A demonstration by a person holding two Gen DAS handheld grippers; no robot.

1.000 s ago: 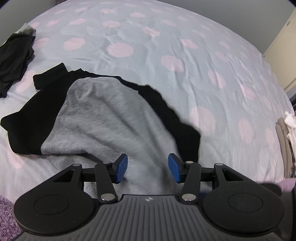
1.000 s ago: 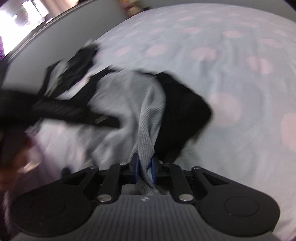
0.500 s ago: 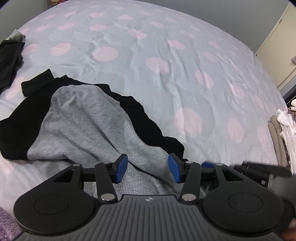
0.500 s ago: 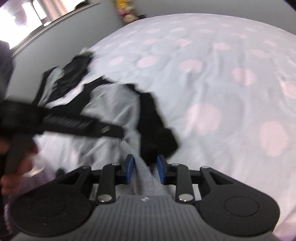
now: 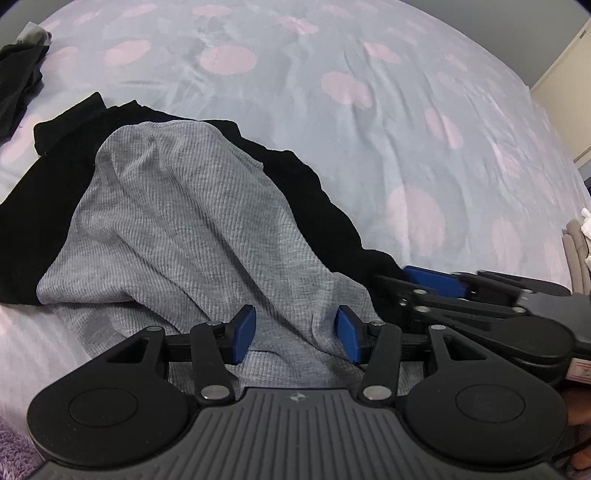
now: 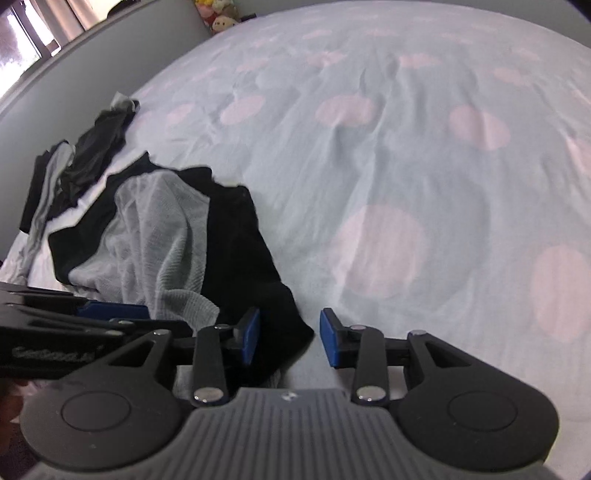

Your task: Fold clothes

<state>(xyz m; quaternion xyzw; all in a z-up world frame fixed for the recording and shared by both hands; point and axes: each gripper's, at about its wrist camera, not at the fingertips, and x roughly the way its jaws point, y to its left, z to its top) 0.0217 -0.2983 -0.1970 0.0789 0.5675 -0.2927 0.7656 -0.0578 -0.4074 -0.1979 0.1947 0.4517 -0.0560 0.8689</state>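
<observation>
A grey ribbed top with black sleeves (image 5: 177, 229) lies crumpled on the dotted bedsheet (image 5: 369, 147). My left gripper (image 5: 295, 334) hovers low over its near grey hem, open, with grey cloth under the gap and neither pad pressing on it. In the right wrist view the same top (image 6: 159, 236) lies to the left. My right gripper (image 6: 290, 338) is open at the black sleeve's near corner; black cloth lies loose by its left pad. Each gripper shows in the other's view, the right gripper (image 5: 443, 284) at the right and the left gripper (image 6: 110, 310) at the left.
A pile of dark clothes (image 6: 92, 147) lies at the bed's far left edge, also seen as dark clothes (image 5: 18, 74). A folded beige and white stack (image 5: 576, 251) sits at the right edge. Plush toys (image 6: 218, 18) stand at the bed's far end. Purple fabric (image 5: 14, 443) is nearest me.
My right gripper let go of the grey fold it pinched, opened, and moved right to the black sleeve corner. The top sank flat. My left gripper came lower over the hem.
</observation>
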